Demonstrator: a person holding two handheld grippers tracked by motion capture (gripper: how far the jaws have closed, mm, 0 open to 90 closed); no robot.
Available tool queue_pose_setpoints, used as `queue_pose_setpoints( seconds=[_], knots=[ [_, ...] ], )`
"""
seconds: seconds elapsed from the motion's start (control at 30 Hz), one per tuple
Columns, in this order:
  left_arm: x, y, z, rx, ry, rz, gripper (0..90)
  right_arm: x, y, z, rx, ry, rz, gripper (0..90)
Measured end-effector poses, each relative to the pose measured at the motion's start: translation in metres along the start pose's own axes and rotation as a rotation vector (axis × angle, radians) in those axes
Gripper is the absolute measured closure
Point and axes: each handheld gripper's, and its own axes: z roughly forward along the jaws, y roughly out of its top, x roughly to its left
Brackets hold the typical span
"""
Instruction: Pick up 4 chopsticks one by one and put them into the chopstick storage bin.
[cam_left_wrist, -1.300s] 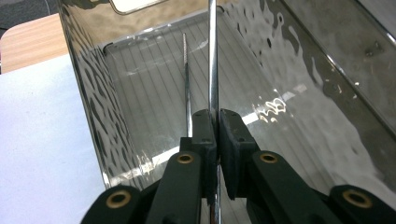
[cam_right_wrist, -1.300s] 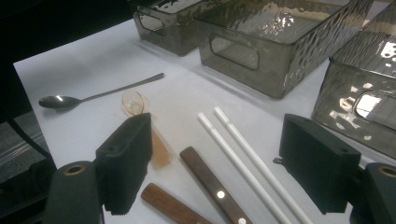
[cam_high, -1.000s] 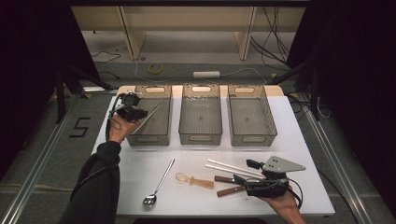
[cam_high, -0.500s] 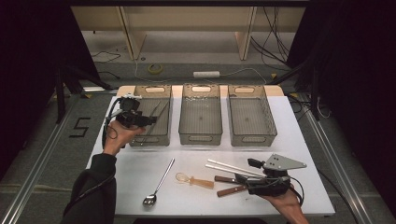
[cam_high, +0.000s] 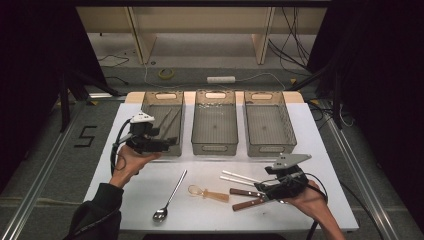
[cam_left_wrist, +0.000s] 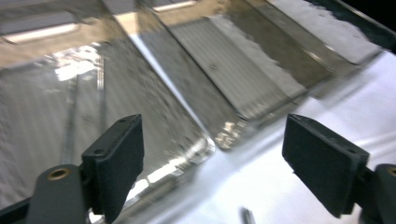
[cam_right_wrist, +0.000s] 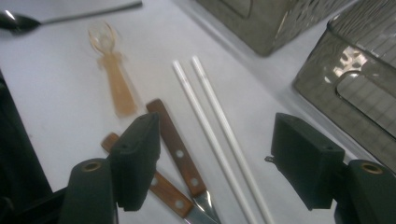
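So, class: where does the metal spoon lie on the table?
In the high view, the metal spoon lies left of the amber spoon, in front of the left bin.

Lab recording rig, not a home. White tabletop (cam_high: 320, 150) sits mid-frame between black curtain walls (cam_high: 35, 75) at left and right edges. Grey carpet floor has a black taped "5" marker (cam_high: 86, 136) at left, aluminium rails (cam_high: 45, 175) along both sides. Loose cables, a white power strip (cam_high: 221, 79) and a yellow tape roll (cam_high: 166, 73) lie at upper centre under plain wooden shelving (cam_high: 200, 20).
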Motion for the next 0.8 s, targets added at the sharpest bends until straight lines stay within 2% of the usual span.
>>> queue_pose_setpoints(
  seconds=[0.1, 0.17, 0.27, 0.53, 0.7, 0.8],
  knots=[
    [-0.008, -0.008, -0.004, 0.002, -0.021, 0.029, 18.6, -0.008, 0.005, 0.007, 0.08, 0.0, -0.014, 35.1],
    [-0.012, -0.012, -0.006, -0.005, -0.024, 0.039, 18.5, -0.013, 0.008, 0.011, 0.111, 0.006, -0.013, 35.5],
    [-0.017, -0.019, -0.01, -0.032, -0.029, 0.033, 18.4, -0.018, 0.011, 0.015, 0.158, -0.001, -0.021, 36.7],
    [-0.035, -0.039, -0.014, -0.057, -0.048, 0.087, 18.3, -0.029, 0.015, 0.026, 0.258, -0.018, -0.029, 38.5],
    [-0.042, -0.047, -0.017, -0.071, -0.065, 0.106, 17.9, -0.032, 0.016, 0.033, 0.312, -0.003, -0.045, 43.4],
    [-0.043, -0.052, -0.019, -0.089, -0.074, 0.098, 17.9, -0.034, 0.017, 0.037, 0.356, 0.0, -0.064, 47.2]
  ],
)
